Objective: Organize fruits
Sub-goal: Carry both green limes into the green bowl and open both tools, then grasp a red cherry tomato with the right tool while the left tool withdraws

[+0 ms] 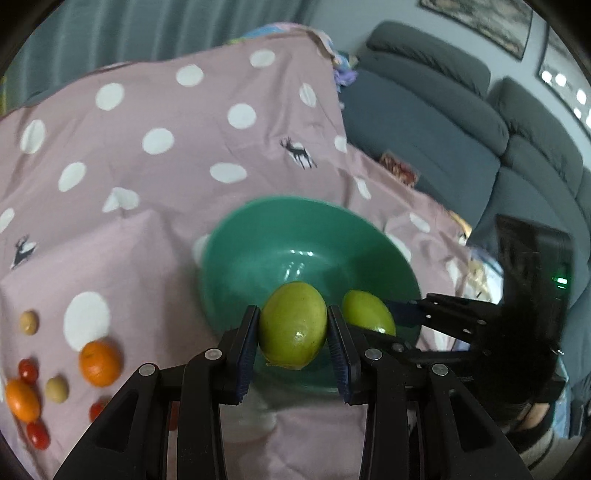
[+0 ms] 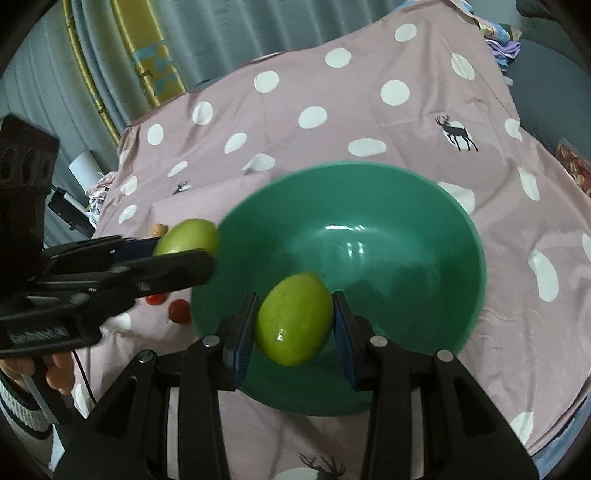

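Pink dotted cloth (image 1: 177, 122) w/ green bowl (image 1: 258, 236), small fruits (image 1: 99, 363)

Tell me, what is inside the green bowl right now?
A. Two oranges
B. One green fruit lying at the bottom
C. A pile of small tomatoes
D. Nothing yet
D: the green bowl shows a bare, shiny inside; both green fruits are clamped in the grippers above it.

- A home living room.
- A grey sofa (image 1: 461, 122) with plump cushions is the landmark.
- Framed pictures (image 1: 480, 18) hang on the wall above it.
- A pink polka-dot sheet (image 1: 166, 166) lies just beside it.
- Grey curtains (image 1: 110, 33) hang beyond the sheet.
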A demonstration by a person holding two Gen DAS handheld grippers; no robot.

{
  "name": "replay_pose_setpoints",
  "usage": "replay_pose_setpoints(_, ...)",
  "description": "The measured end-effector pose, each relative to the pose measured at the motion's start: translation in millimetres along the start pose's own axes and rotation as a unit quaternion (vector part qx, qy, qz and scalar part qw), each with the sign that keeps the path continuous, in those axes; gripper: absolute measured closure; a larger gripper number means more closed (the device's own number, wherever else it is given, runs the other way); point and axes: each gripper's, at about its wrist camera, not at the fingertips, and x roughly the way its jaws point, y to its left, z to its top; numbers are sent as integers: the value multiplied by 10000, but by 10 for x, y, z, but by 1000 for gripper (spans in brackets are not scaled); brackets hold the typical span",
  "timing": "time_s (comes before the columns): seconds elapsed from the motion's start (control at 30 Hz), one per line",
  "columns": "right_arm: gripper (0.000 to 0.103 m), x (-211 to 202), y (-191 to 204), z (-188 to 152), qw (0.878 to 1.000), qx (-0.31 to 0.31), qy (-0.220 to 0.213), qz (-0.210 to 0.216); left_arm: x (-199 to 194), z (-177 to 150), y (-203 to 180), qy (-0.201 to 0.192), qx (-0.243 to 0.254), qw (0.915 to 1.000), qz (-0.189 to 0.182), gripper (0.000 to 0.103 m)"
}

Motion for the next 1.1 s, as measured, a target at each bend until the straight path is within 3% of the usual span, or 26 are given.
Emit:
replay_pose_setpoints(0.3, 64, 7, -64, -34, 9999, -116, 24, -125, 179, -74, -26, 281, -1, 9994, 215, 66)
replay_pose_setpoints(0.47, 61, -30, -65, -27, 9996, -105, -34, -246, 83, -61, 44, 140, -170, 9995, 229, 66)
replay_pose_setpoints(0.5, 60, -47, -65, -32, 9996, -85, -51, -253, 28, -59, 75, 86, -221, 9995, 213, 59)
replay_pose_setpoints(0.53, 58, -81, -80, -30, 9996, -50, -91, -264, -24, -62, 105, 43, -261, 9994, 217, 40)
replay_pose_setpoints(0.6, 54, -130, -95, -23, 9995, -6, -151, -279, -177, -97, 202, -103, -381, 9986, 359, 21)
replay_pose_setpoints(0.67, 53, -185, -112, -6, 9993, 45, -219, -304, -326, -145, 312, -231, -527, 9972, 472, 21)
replay_pose_setpoints(0.87, 48, -287, -49, -7, 9992, 118, -342, -171, -805, -572, 813, -329, -1076, 9855, 1273, 20)
replay_pose_setpoints(1.1, 47, -290, 290, 9, 9989, -188, -385, 178, -1175, -1230, 1240, -122, -1782, 9662, 1858, 21)
